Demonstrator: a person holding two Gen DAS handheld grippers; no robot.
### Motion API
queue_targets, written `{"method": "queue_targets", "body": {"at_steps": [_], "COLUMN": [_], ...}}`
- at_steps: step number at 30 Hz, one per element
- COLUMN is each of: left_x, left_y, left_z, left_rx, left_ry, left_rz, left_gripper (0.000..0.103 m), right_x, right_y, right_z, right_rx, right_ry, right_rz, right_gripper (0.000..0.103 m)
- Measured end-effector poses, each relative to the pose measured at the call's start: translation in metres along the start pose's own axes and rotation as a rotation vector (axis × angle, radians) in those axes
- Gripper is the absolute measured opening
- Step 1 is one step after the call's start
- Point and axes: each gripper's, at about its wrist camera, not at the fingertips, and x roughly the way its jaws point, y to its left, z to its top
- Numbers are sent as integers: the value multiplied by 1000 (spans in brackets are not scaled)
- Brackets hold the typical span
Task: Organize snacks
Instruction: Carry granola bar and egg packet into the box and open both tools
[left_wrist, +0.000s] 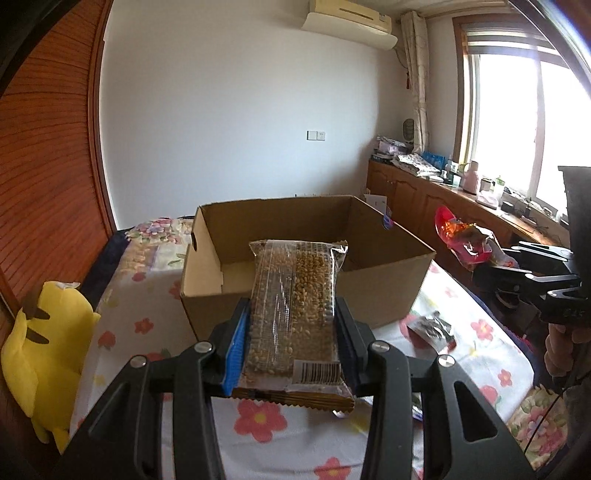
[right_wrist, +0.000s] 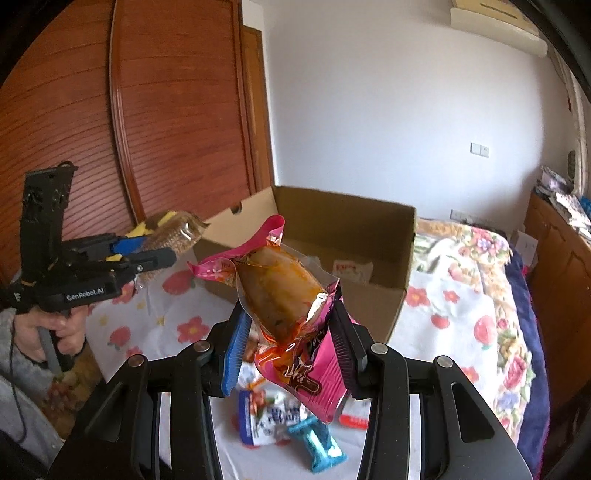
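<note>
Left wrist view: the left gripper has its jaws closed part-way on a clear packet of grain bar, pads pressing both long edges, barcode end toward the camera. The packet is held off the flowered bedcover and points at the open cardboard box just ahead; what shows of the box floor here is bare. A small dark wrapper lies on the cover to the right of the box, and a yellow plush toy sits at the left. Right wrist view: the right gripper is likewise closed part-way on a pink pouch with an orange-brown snack inside; the pouch sticks up crookedly between the pads. The box stands beyond it with one white packet already inside. More snacks remain below on the cover: a blue-and-white packet and a teal wrapper. Step in hand, as I judge it: carry phase, both items picked, neither yet over the box. Next move calls for clearing the near wall, then releasing inside.
</note>
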Motion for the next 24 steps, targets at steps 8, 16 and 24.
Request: {"method": "queue_targets", "body": {"at_steps": [8, 16, 24], "left_x": [29, 69, 111], "left_y": [20, 33, 37], "left_z": [25, 50, 62], "left_rx": [-15, 2, -8], "left_ry": [-37, -33, -15], "left_rz": [31, 38, 16], "left_gripper": [41, 41, 41], "right_x": [25, 72, 112], "right_y": [-7, -17, -36], "right_z": [28, 46, 55], "right_rx": [-21, -48, -39], "right_ry": [-48, -40, -21], "right_rz": [7, 10, -13], "right_gripper": [43, 43, 43]}}
